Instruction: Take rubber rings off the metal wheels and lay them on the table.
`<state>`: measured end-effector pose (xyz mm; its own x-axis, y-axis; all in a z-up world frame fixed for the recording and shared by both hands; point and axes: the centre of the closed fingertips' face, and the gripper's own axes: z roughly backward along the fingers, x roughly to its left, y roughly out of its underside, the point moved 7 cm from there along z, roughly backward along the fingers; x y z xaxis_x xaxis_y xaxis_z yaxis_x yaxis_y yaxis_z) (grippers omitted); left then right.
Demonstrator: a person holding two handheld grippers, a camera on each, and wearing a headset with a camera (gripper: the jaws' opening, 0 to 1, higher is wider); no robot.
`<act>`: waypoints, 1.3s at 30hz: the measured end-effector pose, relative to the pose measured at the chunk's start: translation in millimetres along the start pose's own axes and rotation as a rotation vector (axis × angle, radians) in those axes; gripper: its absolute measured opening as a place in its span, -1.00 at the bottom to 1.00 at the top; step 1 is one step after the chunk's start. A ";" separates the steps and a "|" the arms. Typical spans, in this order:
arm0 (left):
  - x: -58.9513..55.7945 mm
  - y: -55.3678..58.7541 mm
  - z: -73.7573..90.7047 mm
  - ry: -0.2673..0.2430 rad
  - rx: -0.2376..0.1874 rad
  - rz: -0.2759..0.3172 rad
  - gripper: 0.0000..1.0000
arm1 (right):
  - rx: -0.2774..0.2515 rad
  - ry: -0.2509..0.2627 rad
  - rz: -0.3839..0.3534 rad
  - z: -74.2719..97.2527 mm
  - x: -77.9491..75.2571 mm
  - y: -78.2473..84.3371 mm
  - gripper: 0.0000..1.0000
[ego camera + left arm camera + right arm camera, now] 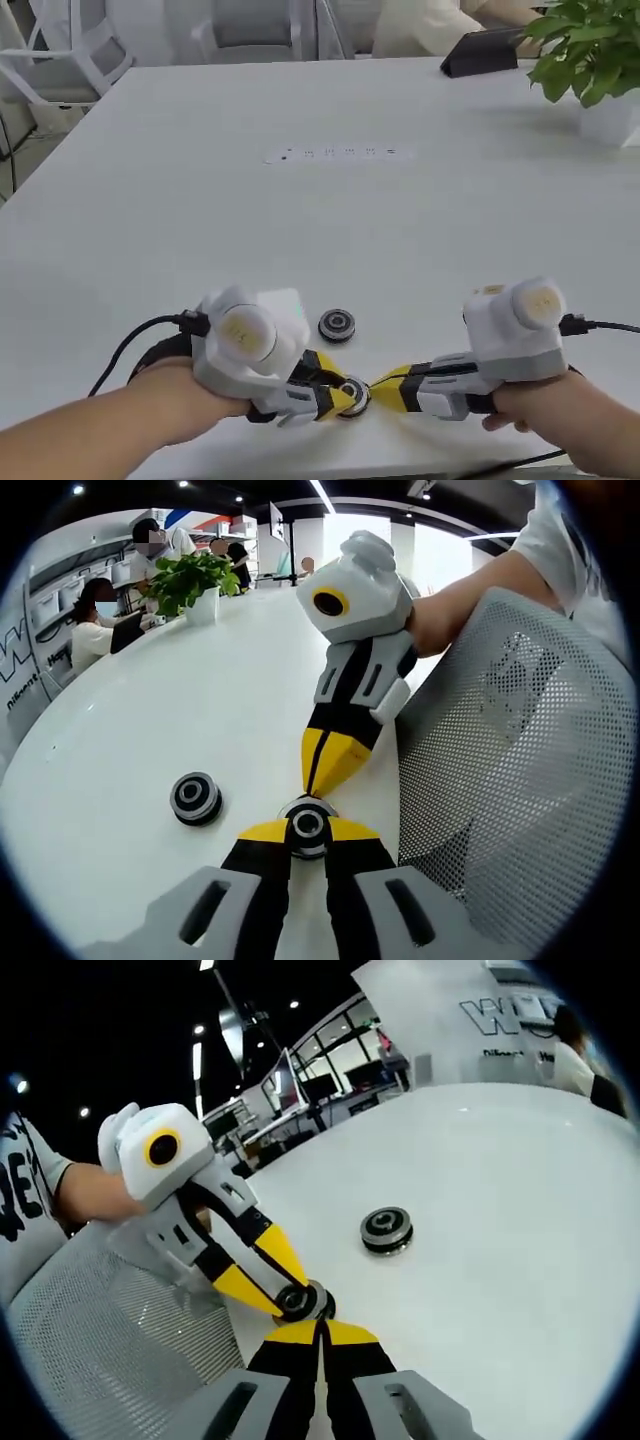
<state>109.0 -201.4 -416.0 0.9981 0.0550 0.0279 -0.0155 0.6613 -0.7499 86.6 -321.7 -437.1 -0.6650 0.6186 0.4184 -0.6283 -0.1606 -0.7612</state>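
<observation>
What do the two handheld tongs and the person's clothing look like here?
The left tongs and right tongs match: white rounded bodies, grey middles, black stems tipped with yellow wedges. A black cable trails from each. The person wears a white short-sleeved shirt with dark lettering.

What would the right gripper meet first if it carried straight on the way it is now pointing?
The metal wheel clamped in the left gripper: the shut tips of the right gripper point straight at it and look to be right at its rim, though actual contact is hard to confirm.
</observation>
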 end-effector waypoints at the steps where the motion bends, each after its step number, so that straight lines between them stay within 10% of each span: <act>1: -0.1 -0.1 0.0 -0.001 0.001 0.001 -0.86 | -0.004 -0.001 -0.006 0.0 0.3 -0.2 -1.00; 39: -0.2 -1.4 -0.8 -0.014 0.030 0.014 -0.86 | -0.040 -0.076 -0.048 -5.8 11.6 -6.7 -1.00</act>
<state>108.8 -202.9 -415.5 0.9969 0.0745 0.0273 -0.0310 0.6824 -0.7303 85.4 -309.0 -430.0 -0.6645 0.5645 0.4897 -0.6441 -0.1003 -0.7583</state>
